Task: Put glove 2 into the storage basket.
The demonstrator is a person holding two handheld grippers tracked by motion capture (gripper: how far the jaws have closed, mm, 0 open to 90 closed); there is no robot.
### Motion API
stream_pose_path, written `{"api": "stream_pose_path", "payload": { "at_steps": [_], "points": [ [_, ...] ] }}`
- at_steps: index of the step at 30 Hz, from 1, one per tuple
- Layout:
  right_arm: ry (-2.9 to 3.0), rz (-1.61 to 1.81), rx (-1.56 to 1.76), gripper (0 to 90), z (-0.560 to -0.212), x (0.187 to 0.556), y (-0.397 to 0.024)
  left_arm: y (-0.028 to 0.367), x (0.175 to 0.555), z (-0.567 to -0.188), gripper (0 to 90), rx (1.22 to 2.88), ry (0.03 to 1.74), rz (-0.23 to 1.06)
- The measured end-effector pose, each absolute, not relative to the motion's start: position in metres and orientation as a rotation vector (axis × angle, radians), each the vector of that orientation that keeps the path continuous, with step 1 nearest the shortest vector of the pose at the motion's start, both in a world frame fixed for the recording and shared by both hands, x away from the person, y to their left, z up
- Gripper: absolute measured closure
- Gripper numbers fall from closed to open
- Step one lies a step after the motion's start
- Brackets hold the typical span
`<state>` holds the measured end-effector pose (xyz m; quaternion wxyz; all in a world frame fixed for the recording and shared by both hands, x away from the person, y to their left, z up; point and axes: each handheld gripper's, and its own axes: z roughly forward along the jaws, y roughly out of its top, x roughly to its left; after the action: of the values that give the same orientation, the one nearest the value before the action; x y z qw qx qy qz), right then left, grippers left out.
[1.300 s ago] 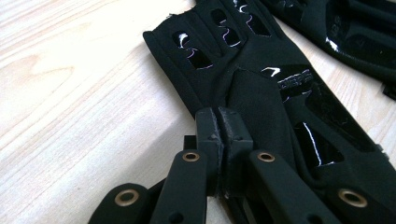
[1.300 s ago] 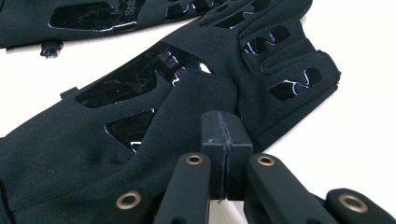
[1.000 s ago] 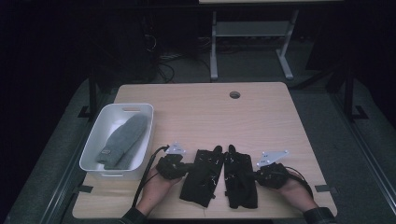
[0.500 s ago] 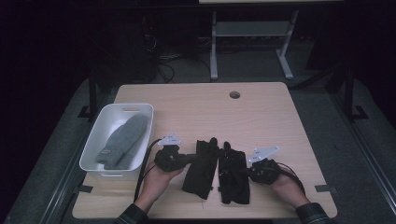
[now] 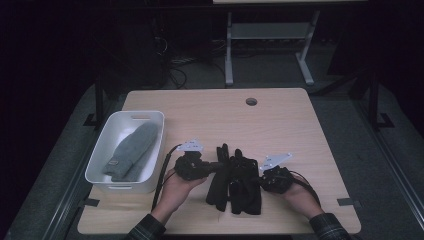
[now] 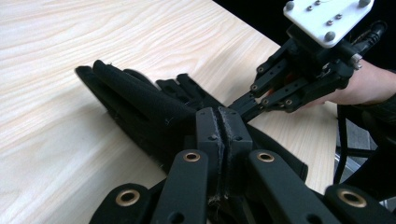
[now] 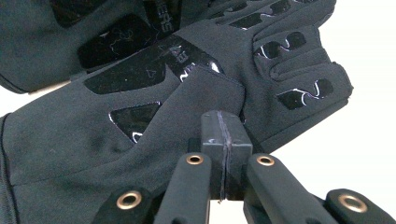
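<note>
High view shows a white bin (image 5: 111,176) holding grey mittens (image 5: 131,157) — black gloves (image 5: 235,181) lie mid-surface, left gripper (image 5: 220,166) and right gripper (image 5: 256,180) jaws each pinching one.

A white tub (image 5: 100,155) sits at the counter's (image 5: 280,125) left edge — a grey mitten (image 5: 131,152) lies inside it. Near the far edge is a round hole (image 5: 251,101); beyond stands a metal frame (image 5: 270,45).
</note>
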<state>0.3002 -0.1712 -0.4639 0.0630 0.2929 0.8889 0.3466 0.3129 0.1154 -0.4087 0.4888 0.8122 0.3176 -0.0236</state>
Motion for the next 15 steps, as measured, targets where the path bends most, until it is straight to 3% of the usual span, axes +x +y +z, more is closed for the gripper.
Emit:
{"api": "stream_pose_path", "payload": {
  "at_steps": [15],
  "points": [
    [2.705,1.092,0.86,90.0,-0.465,0.312,-0.142,0.085,0.328,-0.417,87.6,2.018,0.731,-0.095]
  ]
}}
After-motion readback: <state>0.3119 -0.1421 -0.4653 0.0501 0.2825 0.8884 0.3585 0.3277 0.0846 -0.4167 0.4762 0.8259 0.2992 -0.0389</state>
